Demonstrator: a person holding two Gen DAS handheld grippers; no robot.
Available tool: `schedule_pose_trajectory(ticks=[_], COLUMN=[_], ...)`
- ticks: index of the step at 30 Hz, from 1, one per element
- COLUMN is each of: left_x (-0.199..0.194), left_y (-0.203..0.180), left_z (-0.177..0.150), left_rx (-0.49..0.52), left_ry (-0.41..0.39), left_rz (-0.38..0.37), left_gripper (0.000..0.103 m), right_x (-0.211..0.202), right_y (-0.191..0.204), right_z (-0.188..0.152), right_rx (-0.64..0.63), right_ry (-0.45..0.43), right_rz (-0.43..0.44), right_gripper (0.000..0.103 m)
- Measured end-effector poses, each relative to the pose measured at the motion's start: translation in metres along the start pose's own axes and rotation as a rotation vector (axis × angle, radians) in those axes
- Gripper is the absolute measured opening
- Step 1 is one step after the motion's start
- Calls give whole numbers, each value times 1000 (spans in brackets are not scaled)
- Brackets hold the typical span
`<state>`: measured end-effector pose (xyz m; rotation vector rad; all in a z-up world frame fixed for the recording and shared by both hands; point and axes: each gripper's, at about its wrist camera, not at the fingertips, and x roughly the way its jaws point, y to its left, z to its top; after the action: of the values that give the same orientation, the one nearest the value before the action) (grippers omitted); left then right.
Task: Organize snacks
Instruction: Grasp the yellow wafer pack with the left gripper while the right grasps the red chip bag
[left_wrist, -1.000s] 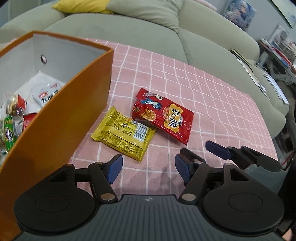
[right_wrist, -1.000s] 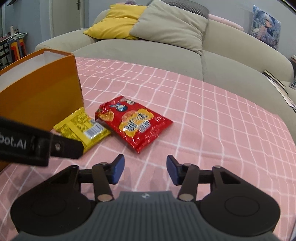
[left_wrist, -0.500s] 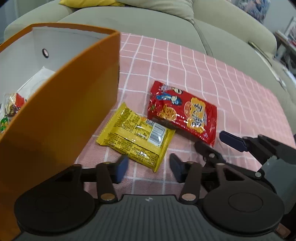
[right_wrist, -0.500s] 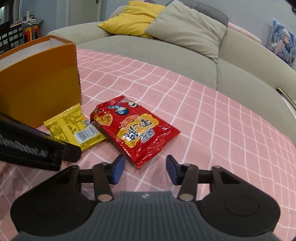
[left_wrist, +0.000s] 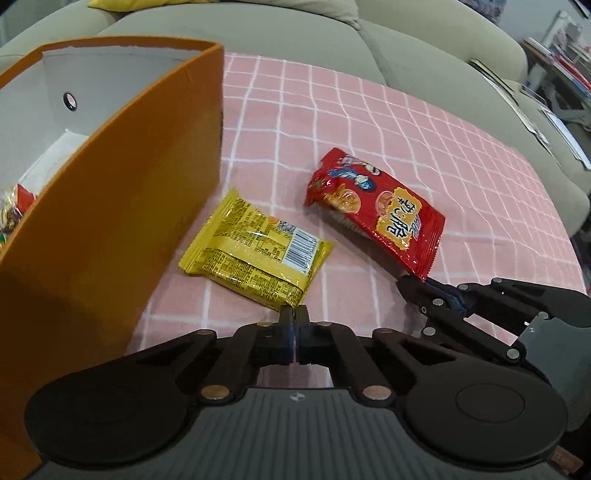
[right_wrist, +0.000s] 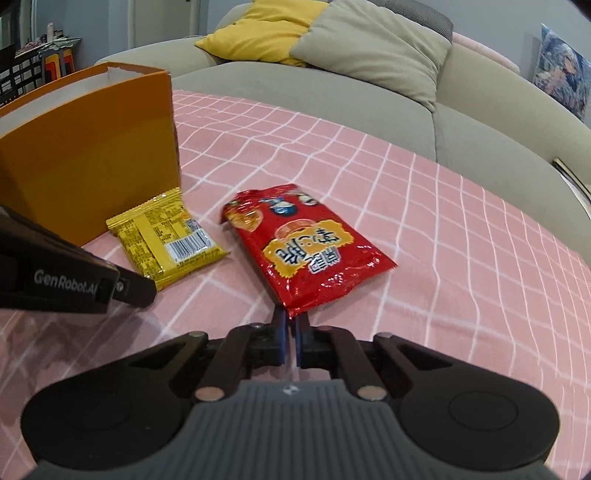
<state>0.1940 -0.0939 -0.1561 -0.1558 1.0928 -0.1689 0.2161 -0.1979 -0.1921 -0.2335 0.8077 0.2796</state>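
Observation:
A yellow snack packet (left_wrist: 255, 254) (right_wrist: 166, 240) lies barcode-up on the pink checked cloth, next to a tall orange box (left_wrist: 110, 221) (right_wrist: 92, 147). My left gripper (left_wrist: 294, 314) is shut on the packet's near corner; its arm also shows in the right wrist view (right_wrist: 125, 288). A red snack packet (left_wrist: 376, 214) (right_wrist: 303, 254) lies just to the right of the yellow one. On its near corner my right gripper (right_wrist: 290, 319) (left_wrist: 421, 286) is shut. Both packets still rest on the cloth.
The orange box is open at the top, with several wrapped snacks (left_wrist: 14, 210) inside at its left. A grey-green sofa (right_wrist: 332, 92) with a yellow cushion (right_wrist: 266, 33) and a grey cushion (right_wrist: 369, 51) runs behind the cloth. Papers (left_wrist: 554, 122) lie at the far right.
Both grippers' jaws went from open to shut. The left one edged forward onto the yellow packet's corner and the right one onto the red packet's corner.

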Motion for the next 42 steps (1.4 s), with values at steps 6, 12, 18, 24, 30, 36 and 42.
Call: schedule_pose_trajectory(ticks=[6,12,18,24,30,36,42], left_x=[-18,-37,-51,-56,-63,-86,-81], left_y=[-5,-11,-7,6,7,12,11], left_z=[-27,-62,-84,-88,-88,-88,-79], left_rx=[87,232,336,323,289,173,25], left_ry=[76,174,268,296,282,183,115], left_rz=[-81,-165,-174,-80,-1,-42,-5], left_gripper=[0,0,0,3,29,66,83], right_x=[-34,-68,-94,-108,-118,-133,-125], right_y=[5,18,27,47,56,54,42], right_z=[-23,-53,-72,-76,-73,-70,-63], right_rx=[103,200,309,289,236,191,169], right_ry=[61,160,240,262,236,157,85], right_rz=[-19,-10,50,114,147,119,58], right_gripper=[0,0,0,0,20,39,61])
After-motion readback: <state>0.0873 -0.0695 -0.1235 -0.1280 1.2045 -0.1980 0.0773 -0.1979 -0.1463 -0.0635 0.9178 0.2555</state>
